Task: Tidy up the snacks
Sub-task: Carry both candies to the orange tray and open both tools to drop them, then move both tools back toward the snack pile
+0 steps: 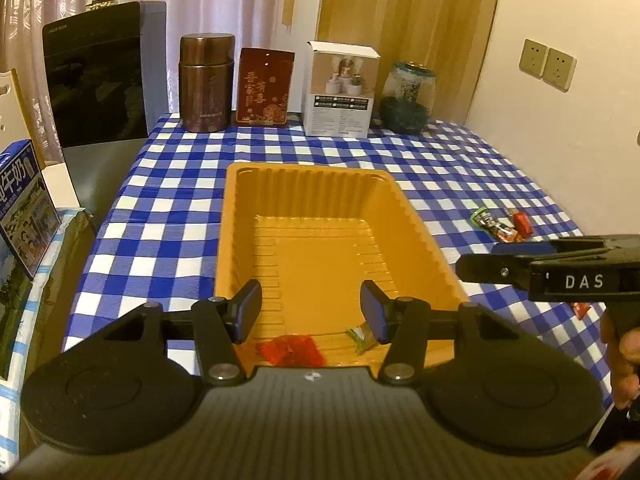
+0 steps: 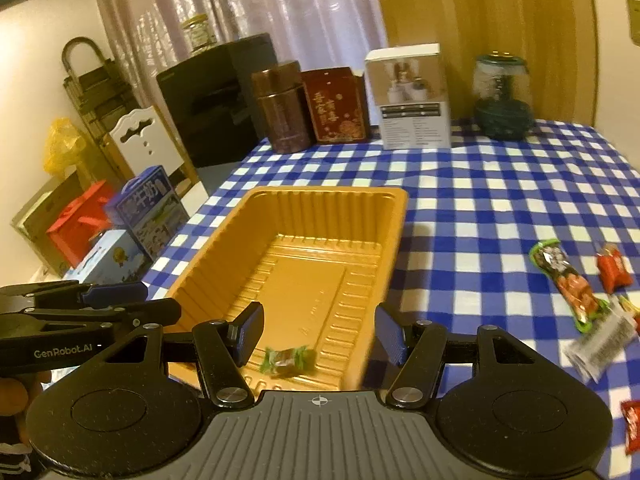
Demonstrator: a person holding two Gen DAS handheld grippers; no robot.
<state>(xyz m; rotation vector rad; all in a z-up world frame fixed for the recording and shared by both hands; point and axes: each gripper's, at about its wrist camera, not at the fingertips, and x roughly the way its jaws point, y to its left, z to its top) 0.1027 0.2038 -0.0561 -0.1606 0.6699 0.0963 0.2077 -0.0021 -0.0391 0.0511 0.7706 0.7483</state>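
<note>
left wrist view is showing the left gripper (image 1: 311,312) hanging over the near end of the orange plastic tray (image 1: 240,216) with its jaws apart and nothing between them. a red-wrapped candy (image 1: 290,350) and a green-wrapped candy (image 1: 361,338) are lying on the tray floor, at about 6 o'clock. right wrist view is showing the right gripper (image 2: 318,332) hovering over the same end, jaws likewise apart and empty, the green-wrapped candy (image 2: 287,359) just below. i judge a drop is finishing. at 3 o'clock a long green-ended snack stick (image 2: 566,282) and a small red candy (image 2: 614,268) are waiting on the checked tablecloth (image 2: 480,184); next, the right gripper is needing to swing there and close on one.
</note>
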